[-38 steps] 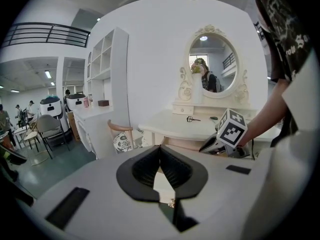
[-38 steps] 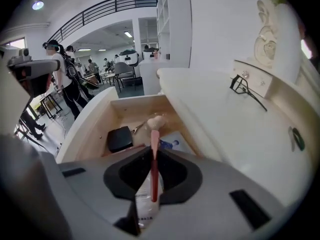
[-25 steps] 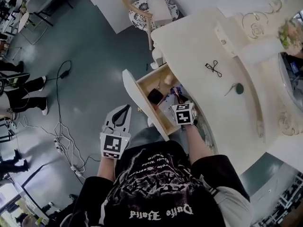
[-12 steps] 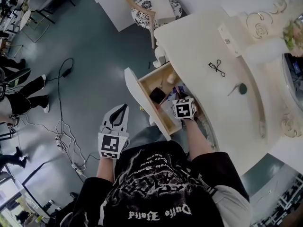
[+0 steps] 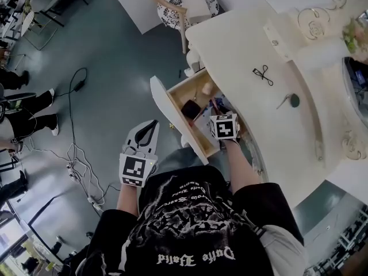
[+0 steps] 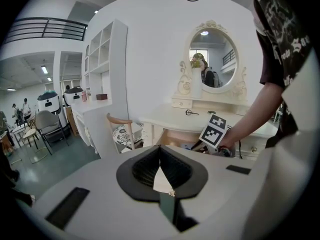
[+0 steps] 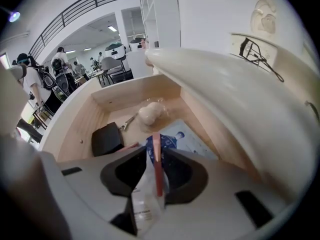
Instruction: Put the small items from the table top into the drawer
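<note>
The wooden drawer (image 5: 172, 119) stands pulled out from the cream dressing table (image 5: 241, 45). My right gripper (image 7: 155, 151) reaches down into it, its marker cube (image 5: 224, 125) above the drawer. Its jaws have just been opening, and a thin white-and-blue sachet (image 7: 149, 184) with a red strip still stands loose between them. In the drawer lie a black box (image 7: 106, 139), a white puff (image 7: 150, 113), a metal clip (image 7: 126, 122) and a blue printed card (image 7: 182, 136). An eyelash curler (image 5: 262, 73) and a green round-headed tool (image 5: 293, 100) lie on the table top. My left gripper (image 5: 154, 123) hangs shut and empty over the floor.
A wooden chair with a patterned cushion (image 5: 184, 4) stands beyond the table's left end. Cables (image 5: 75, 154) trail over the grey floor at the left. An oval mirror (image 6: 212, 59) rises at the back of the table. People stand at the far left (image 5: 29, 108).
The right gripper has stayed over the open drawer with only a slight shift. The left gripper has not moved.
</note>
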Available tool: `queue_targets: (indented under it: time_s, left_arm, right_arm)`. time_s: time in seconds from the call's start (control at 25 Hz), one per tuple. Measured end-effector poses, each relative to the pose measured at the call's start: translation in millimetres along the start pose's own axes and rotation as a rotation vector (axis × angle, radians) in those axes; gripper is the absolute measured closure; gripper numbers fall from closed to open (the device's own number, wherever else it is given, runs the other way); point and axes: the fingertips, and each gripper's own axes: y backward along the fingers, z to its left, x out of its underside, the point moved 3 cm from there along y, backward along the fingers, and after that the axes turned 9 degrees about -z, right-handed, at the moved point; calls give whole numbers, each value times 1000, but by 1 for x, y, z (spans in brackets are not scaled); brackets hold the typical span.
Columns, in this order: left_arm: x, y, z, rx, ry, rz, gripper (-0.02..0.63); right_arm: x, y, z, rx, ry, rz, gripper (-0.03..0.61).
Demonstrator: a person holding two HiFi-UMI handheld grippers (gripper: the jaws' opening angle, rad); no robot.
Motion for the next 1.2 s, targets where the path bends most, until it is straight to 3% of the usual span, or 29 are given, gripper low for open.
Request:
queue_targets:
  time_s: [0.36, 0.72, 1.2]
  left_arm:
    - [-4, 0, 0, 4, 7, -34, 598]
    - [-9, -2, -5, 9, 27, -72, 598]
    - [-9, -13, -30, 72, 55, -110, 598]
  right_arm:
    - [-10, 18, 10, -27, -13, -53, 468]
    - [-39, 57, 15, -36, -11, -180, 468]
    - [-49, 113, 7, 10, 5, -289, 468]
